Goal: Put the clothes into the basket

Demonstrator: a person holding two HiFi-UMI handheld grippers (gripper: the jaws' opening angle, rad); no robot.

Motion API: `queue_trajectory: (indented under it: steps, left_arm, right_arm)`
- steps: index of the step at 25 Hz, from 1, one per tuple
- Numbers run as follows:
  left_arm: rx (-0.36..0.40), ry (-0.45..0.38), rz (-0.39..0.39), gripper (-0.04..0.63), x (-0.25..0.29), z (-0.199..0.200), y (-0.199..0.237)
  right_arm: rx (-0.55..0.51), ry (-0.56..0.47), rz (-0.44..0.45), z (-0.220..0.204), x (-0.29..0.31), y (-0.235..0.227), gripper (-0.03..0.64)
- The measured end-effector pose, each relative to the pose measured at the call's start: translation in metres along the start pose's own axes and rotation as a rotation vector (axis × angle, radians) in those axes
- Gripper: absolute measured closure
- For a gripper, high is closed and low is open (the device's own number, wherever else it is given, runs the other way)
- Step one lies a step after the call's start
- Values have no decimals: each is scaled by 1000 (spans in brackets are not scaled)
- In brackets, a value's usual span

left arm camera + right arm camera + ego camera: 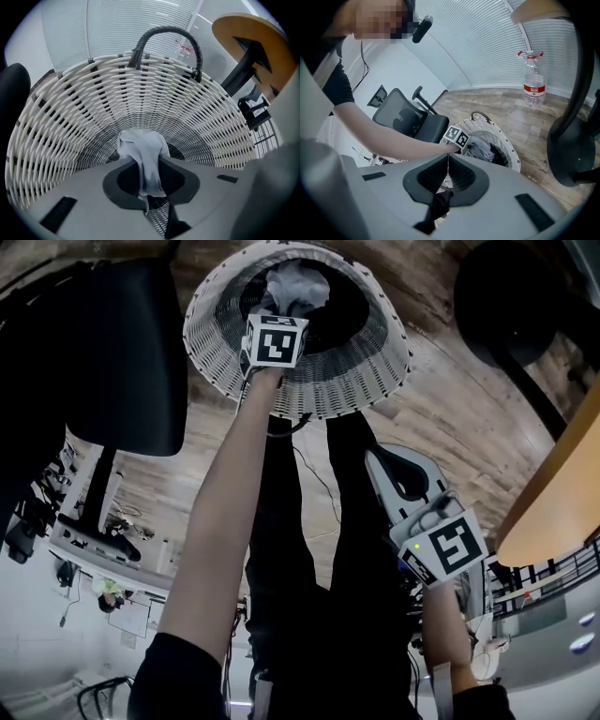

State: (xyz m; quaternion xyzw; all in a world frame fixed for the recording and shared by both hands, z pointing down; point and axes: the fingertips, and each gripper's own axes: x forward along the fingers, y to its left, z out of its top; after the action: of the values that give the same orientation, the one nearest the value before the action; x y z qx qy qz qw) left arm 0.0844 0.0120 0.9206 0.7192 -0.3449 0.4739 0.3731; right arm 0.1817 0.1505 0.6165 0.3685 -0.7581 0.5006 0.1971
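Head view: the left gripper (281,315) reaches into the basket (375,381); the right gripper (382,463) hangs outside its rim. Left gripper view: the jaws, nearly together, pinch the cloth (140,157) above the basket's bottom. It looks limp and light, so a bunched fold is probably the best hold. Right gripper view: jaws pressed together, empty, facing the basket.
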Motion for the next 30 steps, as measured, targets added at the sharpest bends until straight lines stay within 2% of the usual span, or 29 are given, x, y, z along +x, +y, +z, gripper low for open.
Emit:
queue_trajectory:
  steps: [10,17,24,30]
  left_arm:
    - [3,-45,14,531,-14,14,5]
    - [14,-31,1,531,-37,18,1]
    - [56,-24,-3,540,-87,36,-3]
    - [112,-14,-18,556,-155,34,-20]
  right_arm:
    - [-2,-9,-5,-1,-2,9,600]
    - [-28,-39,-17,18,-12,24,600]
    - [-72,-105,-52,60,-37,47,600]
    - [-116,-156,-77,94,-74,77,600]
